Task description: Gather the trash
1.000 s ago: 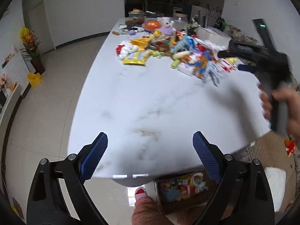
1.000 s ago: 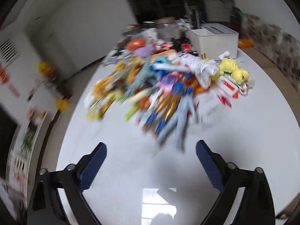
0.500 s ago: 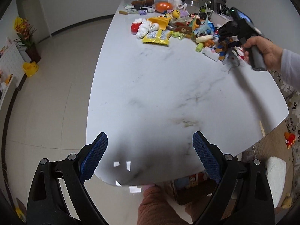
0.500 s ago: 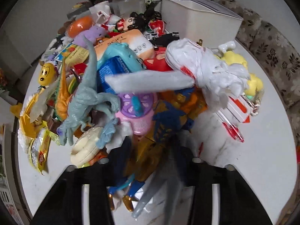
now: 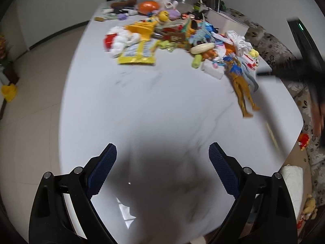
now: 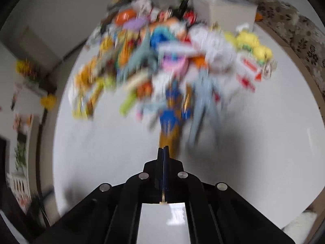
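— Over the bare near end of the tabletop (image 5: 142, 105) the left tongs (image 5: 162, 170) hang wide open, holding nothing.

— And the right tongs (image 6: 163, 150)?

— Pressed fully shut; nothing visibly between them, though a gold toy figure (image 6: 169, 126) lies just past the tips. The trash sits in that heap (image 5: 172, 38) at the far end.

— So still picking?

— I'd say so. Next they must open and reach a wrapper, maybe the yellow packet (image 5: 138, 55).

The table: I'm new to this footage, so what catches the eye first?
A bright heap of toys and wrappers crowds the far half of the white marble table, with a gold-and-blue action figure sprawled at its near right edge. The left tongs gape over bare tabletop; the right tongs are shut, with the figure's legs just beyond their tips.
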{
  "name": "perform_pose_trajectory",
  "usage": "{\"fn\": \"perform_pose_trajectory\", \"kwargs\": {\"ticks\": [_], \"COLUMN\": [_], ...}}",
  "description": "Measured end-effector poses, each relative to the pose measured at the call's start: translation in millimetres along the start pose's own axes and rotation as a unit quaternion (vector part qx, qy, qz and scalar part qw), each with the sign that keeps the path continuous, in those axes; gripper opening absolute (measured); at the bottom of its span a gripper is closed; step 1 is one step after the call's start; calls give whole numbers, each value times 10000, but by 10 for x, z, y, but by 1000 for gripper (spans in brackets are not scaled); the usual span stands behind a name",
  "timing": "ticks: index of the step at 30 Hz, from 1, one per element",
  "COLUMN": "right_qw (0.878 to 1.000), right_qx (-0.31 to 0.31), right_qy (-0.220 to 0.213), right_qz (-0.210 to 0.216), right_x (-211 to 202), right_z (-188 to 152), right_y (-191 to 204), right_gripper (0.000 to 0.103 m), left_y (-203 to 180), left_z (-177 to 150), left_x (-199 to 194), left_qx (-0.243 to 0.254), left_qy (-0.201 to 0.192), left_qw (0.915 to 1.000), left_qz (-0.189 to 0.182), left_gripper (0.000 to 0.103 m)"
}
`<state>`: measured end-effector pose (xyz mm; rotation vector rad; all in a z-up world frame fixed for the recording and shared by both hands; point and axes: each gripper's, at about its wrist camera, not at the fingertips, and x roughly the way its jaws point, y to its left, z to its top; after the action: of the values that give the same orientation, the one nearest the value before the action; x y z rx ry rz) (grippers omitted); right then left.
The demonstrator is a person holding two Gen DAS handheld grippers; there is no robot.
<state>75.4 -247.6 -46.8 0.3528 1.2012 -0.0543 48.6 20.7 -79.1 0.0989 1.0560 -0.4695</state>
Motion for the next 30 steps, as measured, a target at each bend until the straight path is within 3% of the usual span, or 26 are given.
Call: {"fn": "perform_pose_trajectory", "kwargs": {"ticks": [2, 3, 4, 11, 12, 14, 17, 23, 30], "right_qw": [9998, 9997, 9991, 9991, 9984, 9978, 9988, 9943, 9848], "right_qx": [25, 164, 292, -18, -43, 17, 123, 597, 1308], "right_qy": [-140, -195, -270, -127, -45, 194, 184, -542, -1053], "right_qz": [-101, 37, 128, -415, -559, -631, -430, 692, 442], "right_x": [14, 29, 46, 478, 568, 727, 730, -134, -962], "right_z": [-133, -156, -153, 158, 212, 262, 278, -266, -1111], "right_y": [14, -5, -15, 176, 184, 146, 75, -257, -894], "right_gripper": [18, 42, 53, 50, 47, 29, 28, 28, 28], "left_y": [-43, -60, -71, -20, -1, 39, 52, -160, -1328], "left_z": [124, 177, 220, 315, 301, 266, 239, 371, 990], "left_x": [70, 86, 94, 85, 83, 89, 92, 184, 705], "left_qx": [-9, -15, -21, -191, -251, -364, -435, -231, 785], "left_qy": [-1, -21, -48, -92, -74, -15, 12, -6, 123], "left_qw": [10000, 10000, 10000, 9998, 9996, 9993, 9990, 9997, 9952], "left_qz": [-74, -78, -80, 47, 47, 52, 79, -125, -579], "left_gripper": [90, 90, 90, 90, 90, 90, 90, 90, 90]}}
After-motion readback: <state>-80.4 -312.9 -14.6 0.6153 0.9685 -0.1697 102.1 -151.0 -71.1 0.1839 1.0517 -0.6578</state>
